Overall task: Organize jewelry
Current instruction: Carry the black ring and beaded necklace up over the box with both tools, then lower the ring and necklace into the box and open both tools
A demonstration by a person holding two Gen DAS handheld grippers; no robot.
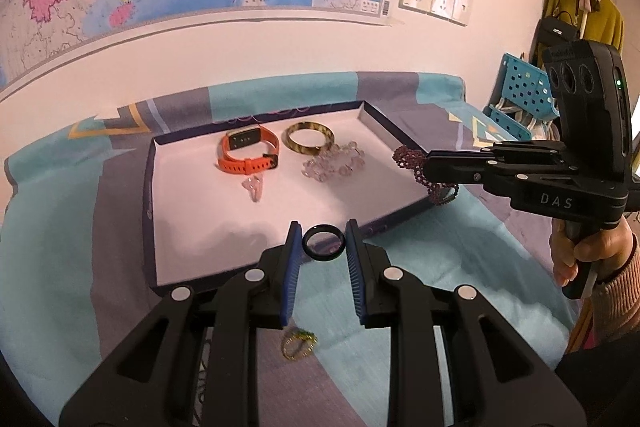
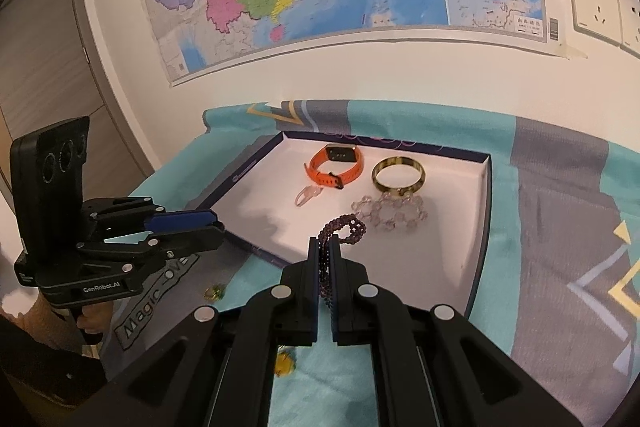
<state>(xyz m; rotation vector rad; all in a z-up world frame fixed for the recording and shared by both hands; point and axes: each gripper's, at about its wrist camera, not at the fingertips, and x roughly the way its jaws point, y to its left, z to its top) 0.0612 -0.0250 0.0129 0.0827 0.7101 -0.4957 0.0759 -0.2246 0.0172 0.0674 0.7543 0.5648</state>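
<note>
Left gripper (image 1: 323, 247) is clamped on a black ring (image 1: 323, 242), pinched between its blue pads at the bottom centre of the left wrist view, right over the near rim of the tray (image 1: 149, 195). Right gripper (image 2: 325, 259) has its fingers squeezed nearly together on a dark red bead bracelet (image 2: 342, 227); a loop of beads sticks out past the tips and the rest hangs down between the fingers, low in the centre of the right wrist view.

The tray takes up the middle of both frames, on a teal and grey cloth (image 1: 420, 291). Inside, toward its far side: an orange watch (image 1: 248, 151), a gold-brown bangle (image 1: 310, 137) just right of it, a clear bead bracelet (image 1: 334, 163) touching the bangle's near edge, and a small pale pink piece (image 1: 253, 187) just below the watch.

Outside the tray, a small gold ring (image 1: 298, 343) with a green bit lies on the cloth at bottom centre of the left view, under the left gripper.
</note>
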